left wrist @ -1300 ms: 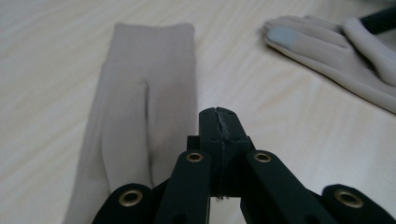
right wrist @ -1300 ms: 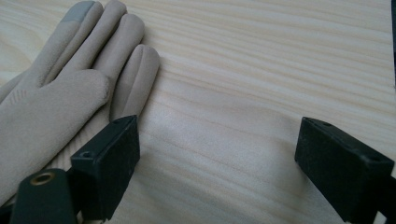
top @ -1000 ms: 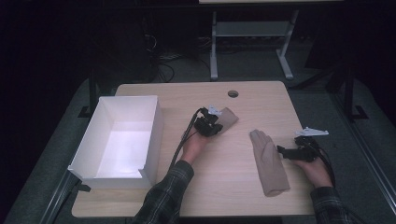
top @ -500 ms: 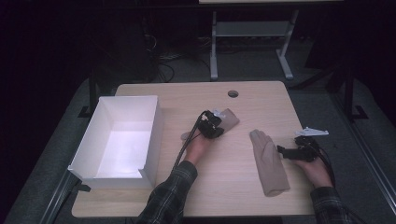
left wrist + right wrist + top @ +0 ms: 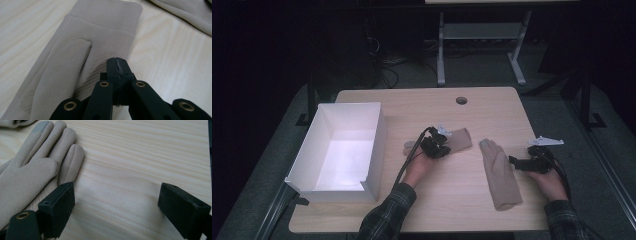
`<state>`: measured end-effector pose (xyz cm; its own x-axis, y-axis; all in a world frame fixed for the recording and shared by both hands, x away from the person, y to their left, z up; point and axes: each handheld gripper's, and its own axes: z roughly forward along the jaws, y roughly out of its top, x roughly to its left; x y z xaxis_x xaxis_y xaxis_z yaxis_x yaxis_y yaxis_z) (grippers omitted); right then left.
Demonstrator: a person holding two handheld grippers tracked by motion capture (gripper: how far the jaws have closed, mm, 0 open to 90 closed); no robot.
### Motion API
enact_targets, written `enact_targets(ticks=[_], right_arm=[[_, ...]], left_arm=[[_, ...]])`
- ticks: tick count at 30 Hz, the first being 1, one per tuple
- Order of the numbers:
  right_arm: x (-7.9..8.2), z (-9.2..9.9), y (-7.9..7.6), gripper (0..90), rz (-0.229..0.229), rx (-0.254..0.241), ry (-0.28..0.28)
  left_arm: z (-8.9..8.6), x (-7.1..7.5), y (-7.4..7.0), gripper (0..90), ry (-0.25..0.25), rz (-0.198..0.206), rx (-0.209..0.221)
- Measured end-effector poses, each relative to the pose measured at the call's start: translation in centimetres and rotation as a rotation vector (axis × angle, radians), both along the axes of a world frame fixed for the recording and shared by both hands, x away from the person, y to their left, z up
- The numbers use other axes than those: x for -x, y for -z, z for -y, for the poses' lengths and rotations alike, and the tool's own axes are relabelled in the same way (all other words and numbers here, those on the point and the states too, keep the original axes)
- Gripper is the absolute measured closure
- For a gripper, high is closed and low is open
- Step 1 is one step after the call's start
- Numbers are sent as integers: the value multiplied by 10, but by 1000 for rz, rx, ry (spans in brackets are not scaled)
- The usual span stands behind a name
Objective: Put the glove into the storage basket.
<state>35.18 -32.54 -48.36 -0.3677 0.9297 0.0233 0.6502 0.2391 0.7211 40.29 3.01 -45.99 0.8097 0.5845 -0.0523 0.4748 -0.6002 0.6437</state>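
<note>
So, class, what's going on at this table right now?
A person at a wooden table works with tongs in each hand and a pair of beige gloves. The left tongs are shut, their tips pinching the fabric of one glove near its cuff. The right tongs stand open beside the other glove, which lies flat with its fingers pointing away from the person. An open white box sits at the left with nothing in it yet.
</note>
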Motion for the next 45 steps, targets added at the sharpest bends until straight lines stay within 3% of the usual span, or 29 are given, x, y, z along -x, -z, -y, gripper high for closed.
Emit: enact_targets(ticks=[17,21,28,36,41,45], right_arm=[[0,0,0,135,-1,0,1],[0,0,0,135,0,0,2],[0,0,0,135,0,0,2],[0,0,0,135,0,0,1],[0,0,0,136,0,0,2],[0,-1,0,135,-3,-3,6]], left_arm=[[-21,40,0,899,52,-31,24],[-30,52,1,899,51,-44,48],[-42,69,-2,899,77,-54,24],[-65,87,-4,899,70,-64,-1],[-76,93,-7,898,51,-66,15],[-70,92,-17,898,49,-38,54]])
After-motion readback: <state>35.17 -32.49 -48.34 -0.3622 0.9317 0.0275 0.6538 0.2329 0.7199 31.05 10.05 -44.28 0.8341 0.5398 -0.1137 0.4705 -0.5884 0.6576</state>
